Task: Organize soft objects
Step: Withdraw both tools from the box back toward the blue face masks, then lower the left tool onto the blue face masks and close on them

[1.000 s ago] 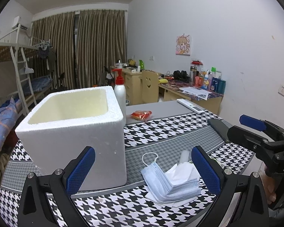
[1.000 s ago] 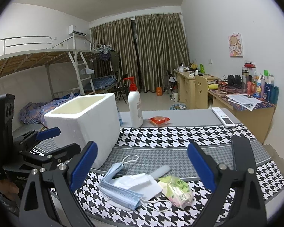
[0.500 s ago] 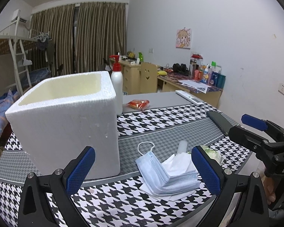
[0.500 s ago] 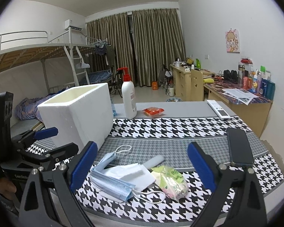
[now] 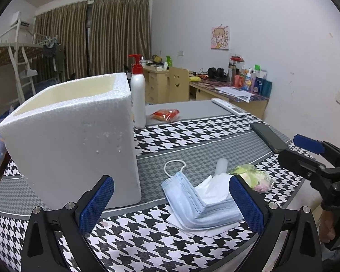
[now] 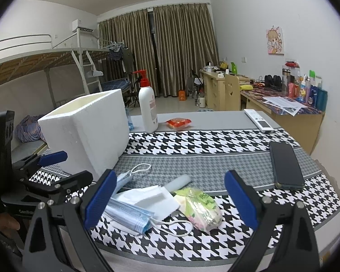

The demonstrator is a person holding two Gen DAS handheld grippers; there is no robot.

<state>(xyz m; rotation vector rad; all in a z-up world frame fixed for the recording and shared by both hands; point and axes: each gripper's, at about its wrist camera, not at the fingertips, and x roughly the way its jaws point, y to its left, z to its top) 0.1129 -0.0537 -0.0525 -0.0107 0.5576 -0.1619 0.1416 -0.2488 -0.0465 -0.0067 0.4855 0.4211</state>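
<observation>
Both grippers, left gripper [image 5: 170,200] and right gripper [image 6: 168,196], spread, empty, poised lower-centre over face mask [image 5: 193,200]; foam box [image 5: 74,133] open-topped, presumably receptacle.

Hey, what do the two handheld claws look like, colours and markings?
Both match: the left claw and right claw have matte black angular frames with silver screws and two fingers faced with blue textured pads. Seen from the other camera, each body carries partly cut-off white lettering.
</observation>
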